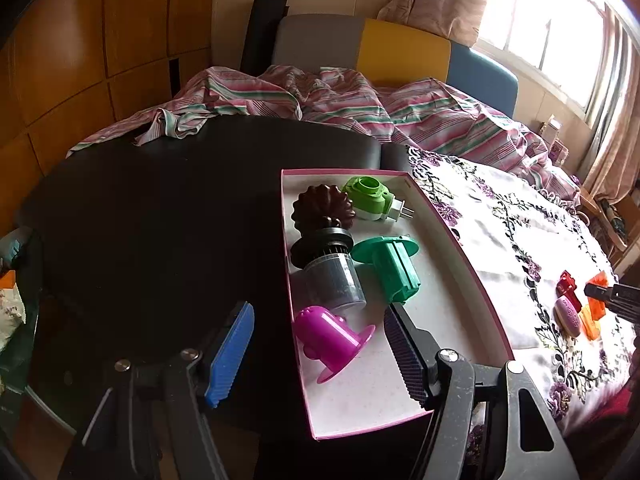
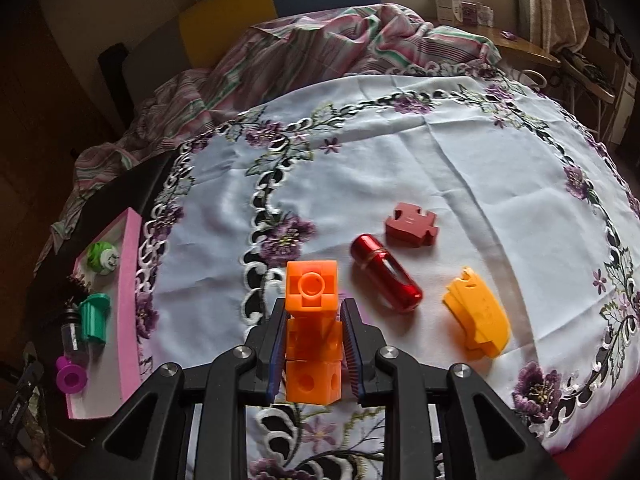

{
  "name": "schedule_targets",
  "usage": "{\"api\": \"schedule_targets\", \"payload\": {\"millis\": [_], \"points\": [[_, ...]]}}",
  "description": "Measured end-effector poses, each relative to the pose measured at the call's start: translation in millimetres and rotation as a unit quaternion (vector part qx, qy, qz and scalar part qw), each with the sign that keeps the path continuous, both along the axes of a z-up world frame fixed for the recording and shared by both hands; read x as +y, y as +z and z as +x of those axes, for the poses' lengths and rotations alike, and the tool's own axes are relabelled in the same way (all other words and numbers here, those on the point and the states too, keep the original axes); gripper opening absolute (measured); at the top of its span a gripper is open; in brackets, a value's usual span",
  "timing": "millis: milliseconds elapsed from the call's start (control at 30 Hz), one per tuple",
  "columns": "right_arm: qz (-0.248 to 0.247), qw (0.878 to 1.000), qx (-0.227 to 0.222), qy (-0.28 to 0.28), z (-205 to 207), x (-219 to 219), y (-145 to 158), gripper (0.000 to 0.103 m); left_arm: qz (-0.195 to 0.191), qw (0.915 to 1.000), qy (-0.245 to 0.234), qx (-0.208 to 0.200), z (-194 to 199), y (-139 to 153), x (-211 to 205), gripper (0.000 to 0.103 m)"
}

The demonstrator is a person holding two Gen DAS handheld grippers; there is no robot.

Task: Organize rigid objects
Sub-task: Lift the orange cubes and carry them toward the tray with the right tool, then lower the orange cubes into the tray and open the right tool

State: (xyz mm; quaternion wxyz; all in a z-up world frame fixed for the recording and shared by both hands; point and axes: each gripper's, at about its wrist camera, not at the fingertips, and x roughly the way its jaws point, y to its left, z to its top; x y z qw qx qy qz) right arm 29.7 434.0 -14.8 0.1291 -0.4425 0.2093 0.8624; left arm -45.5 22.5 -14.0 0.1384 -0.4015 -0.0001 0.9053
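So the orange block piece point(image 2: 313, 330), a stack of linked cubes, sits clamped in the right gripper point(image 2: 313, 344), pads tight on its middle cube, just above the floral cloth point(image 2: 400, 160). Right of it lie the red capsule point(image 2: 386, 272), the dark red puzzle piece point(image 2: 412, 225) and the yellow part point(image 2: 478, 322). Left of it is the pink box point(image 1: 460, 240), already holding five things. The left gripper point(image 1: 320, 344) hangs wide open and empty over the box's near end.

Risk, I'd guess: the cubes look jointed, so the stack could swing or slip in transit. No readable writing anywhere.
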Motion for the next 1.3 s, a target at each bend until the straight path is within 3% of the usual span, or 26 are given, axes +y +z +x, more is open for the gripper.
{"api": "schedule_targets", "payload": {"millis": [300, 633, 933, 1300], "points": [[-0.018, 0.99, 0.035, 0.136, -36, -94, 30, 0.025, 0.005, 1.0, 0.006, -0.003, 0, -2, -6, 0.068], [-0.039, 0.965, 0.013, 0.259, -64, -194, 16, 0.025, 0.006, 0.9999, 0.013, -0.007, 1, -5, -14, 0.068], [-0.046, 0.953, -0.013, 0.298, -76, -236, -3, 0.025, 0.007, 0.9996, 0.025, -0.009, 0, -7, -23, 0.068], [-0.029, 0.952, -0.068, 0.298, -102, -265, -40, 0.025, 0.006, 0.9993, 0.035, -0.015, -1, -10, -33, 0.068]]}}
